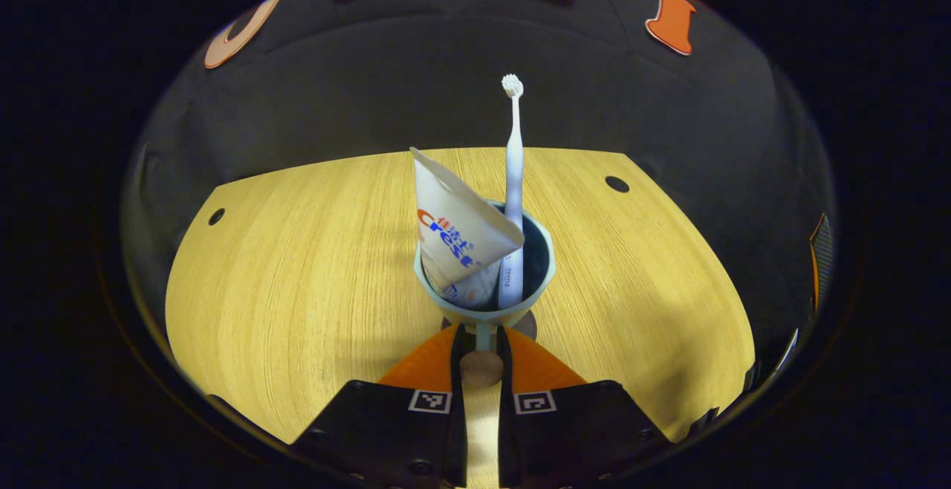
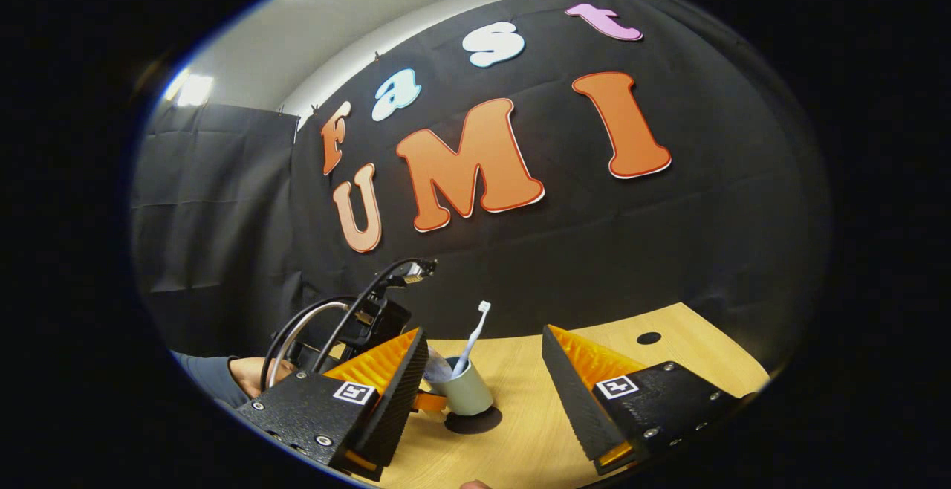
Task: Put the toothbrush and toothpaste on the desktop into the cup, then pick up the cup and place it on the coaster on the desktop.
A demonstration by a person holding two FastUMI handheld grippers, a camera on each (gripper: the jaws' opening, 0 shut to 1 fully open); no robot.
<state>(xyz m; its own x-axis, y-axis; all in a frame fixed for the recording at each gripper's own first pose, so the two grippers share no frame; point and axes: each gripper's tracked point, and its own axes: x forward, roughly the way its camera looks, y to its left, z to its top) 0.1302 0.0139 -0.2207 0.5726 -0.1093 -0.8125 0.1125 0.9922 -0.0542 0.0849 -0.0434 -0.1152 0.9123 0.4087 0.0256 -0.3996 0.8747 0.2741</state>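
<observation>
A: What is gripped by the left gripper [image 1: 481,340]?

B: In the left gripper view, the jaws are seen closed on the handle of the cup [image 1: 484,266], which is held directly ahead of the fingertips. The toothpaste [image 1: 461,240] is seen leaning in the left half of the cup, and the toothbrush [image 1: 513,199] is stood nearly upright beside it, bristles uppermost.

A: Where is the coaster?

B: A dark round coaster [image 1: 526,323] is partly visible under the cup's base, just beyond the jaw tips. Whether the cup is resting on it or is held slightly above cannot be told.

A: And the right gripper [image 2: 484,379]?

B: In the right gripper view, its jaws are spread wide with nothing between them pressed. The cup [image 2: 466,392] is framed in the gap, nearer the left jaw, with the coaster [image 2: 474,421] seen at its foot on the desk [image 2: 520,444]. The left gripper [image 2: 427,401] is seen reaching the cup from behind the left jaw, and a hand [image 2: 252,374] is visible holding it.
</observation>
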